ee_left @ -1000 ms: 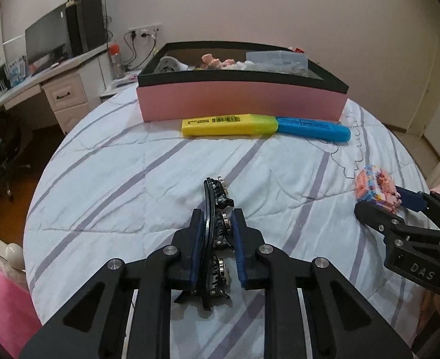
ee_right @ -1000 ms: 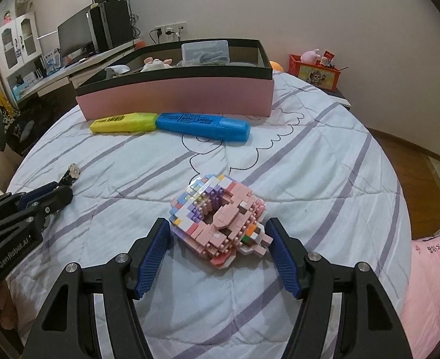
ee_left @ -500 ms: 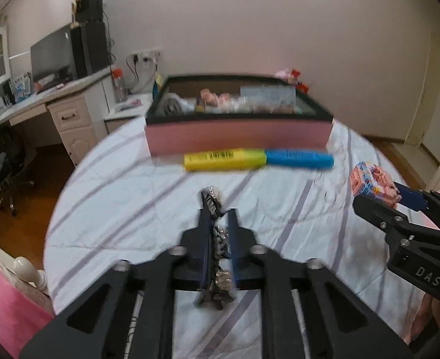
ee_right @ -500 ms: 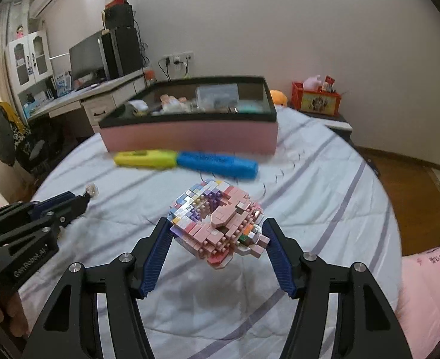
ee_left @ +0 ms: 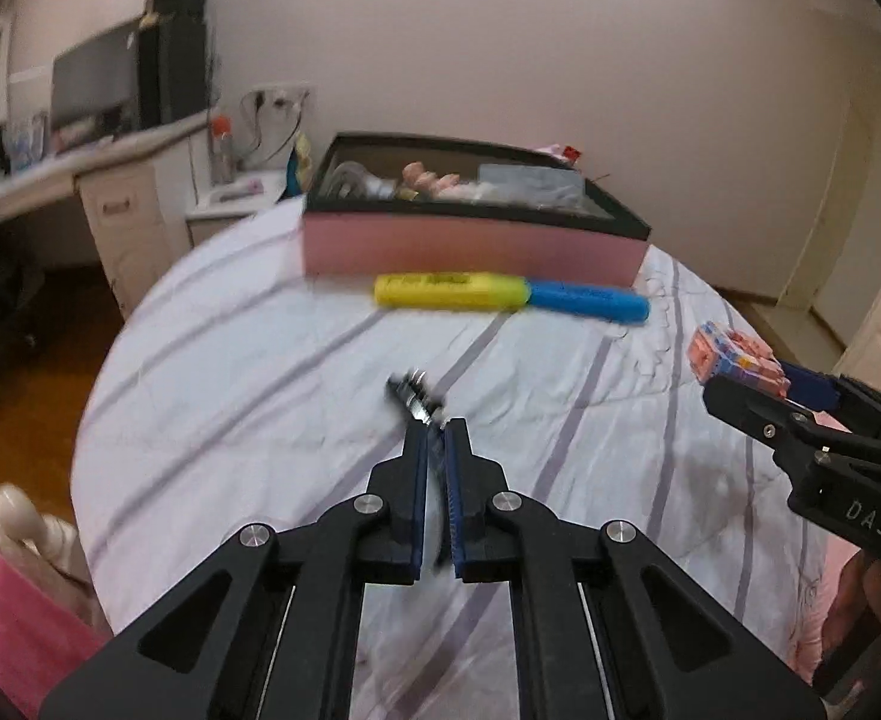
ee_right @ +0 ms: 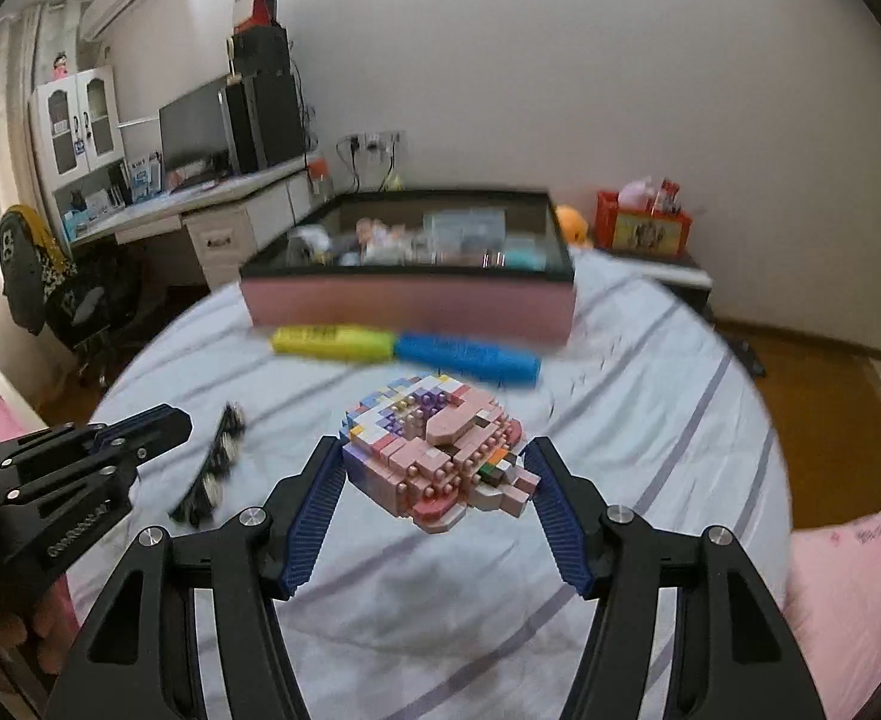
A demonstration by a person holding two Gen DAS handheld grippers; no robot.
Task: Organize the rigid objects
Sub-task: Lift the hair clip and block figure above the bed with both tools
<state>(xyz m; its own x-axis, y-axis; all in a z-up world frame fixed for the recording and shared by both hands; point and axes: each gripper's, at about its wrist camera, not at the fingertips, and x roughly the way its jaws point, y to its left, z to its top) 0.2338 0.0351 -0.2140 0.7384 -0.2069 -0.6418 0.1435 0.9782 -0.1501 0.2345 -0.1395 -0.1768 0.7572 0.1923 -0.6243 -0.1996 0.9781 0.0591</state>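
pink box [ee_right: 407,303] holds clutter; right jaws grip brick toy [ee_right: 434,450], left jaws pinch black strip [ee_left: 417,399]

We count two highlighters, one yellow highlighter [ee_left: 451,291] and one blue highlighter [ee_left: 587,302]; one pink storage box [ee_left: 470,243]; one brick-built toy [ee_right: 437,450]; one black hair clip [ee_right: 212,471]; two tongs.

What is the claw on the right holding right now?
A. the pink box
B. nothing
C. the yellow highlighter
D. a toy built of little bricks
D: the right gripper is closed on the pastel brick toy, lifted off the bed, while the yellow highlighter lies by the pink box.
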